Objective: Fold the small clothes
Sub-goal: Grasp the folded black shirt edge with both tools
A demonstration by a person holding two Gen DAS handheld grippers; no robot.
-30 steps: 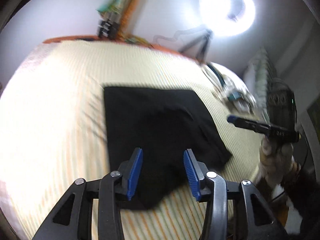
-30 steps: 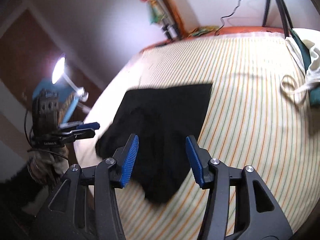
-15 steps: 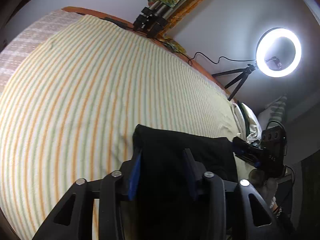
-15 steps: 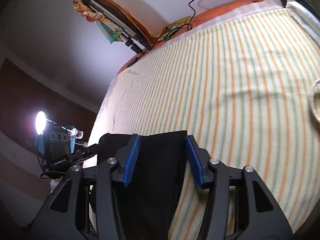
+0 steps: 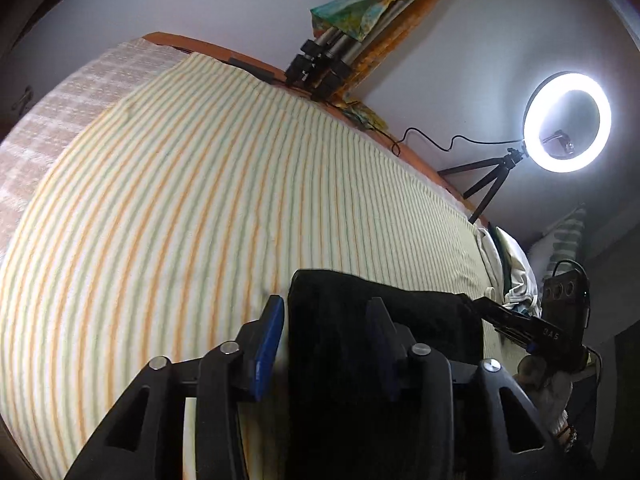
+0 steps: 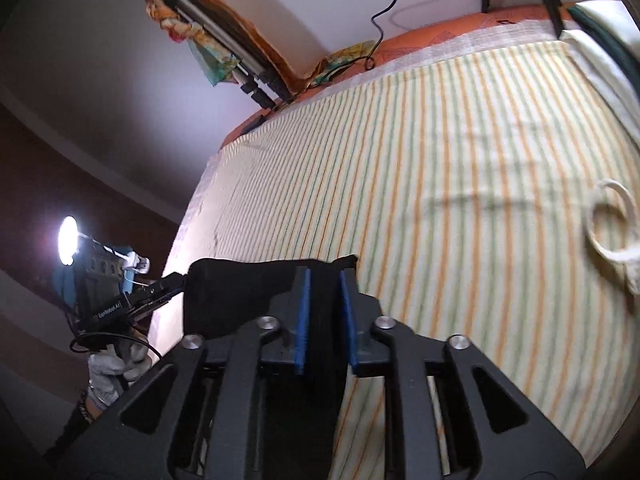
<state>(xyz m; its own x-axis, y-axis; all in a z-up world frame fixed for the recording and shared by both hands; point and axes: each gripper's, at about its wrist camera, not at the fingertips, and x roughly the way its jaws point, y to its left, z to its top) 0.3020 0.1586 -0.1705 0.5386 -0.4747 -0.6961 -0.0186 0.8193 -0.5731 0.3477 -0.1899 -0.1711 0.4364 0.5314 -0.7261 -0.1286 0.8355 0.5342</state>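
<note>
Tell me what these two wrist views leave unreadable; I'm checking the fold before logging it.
- Black garment, left wrist view: near part hidden behind the left gripper, whose jaws are opening around its edge.
- Same garment, right wrist view: the right gripper, shut on it, covers the near part; fold layers are unreadable in flat black.
- Pale clothes, right wrist view: cut off by the frame edge.

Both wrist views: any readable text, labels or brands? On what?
"GenRobot.AI": white print on the side of the left gripper, seen in the right wrist view; small, the first letters are uncertain.
"DAS": white letters on the body of the right gripper, seen in the left wrist view.
Nothing else legible: no print shows on the black garment or the striped sheet.
</note>
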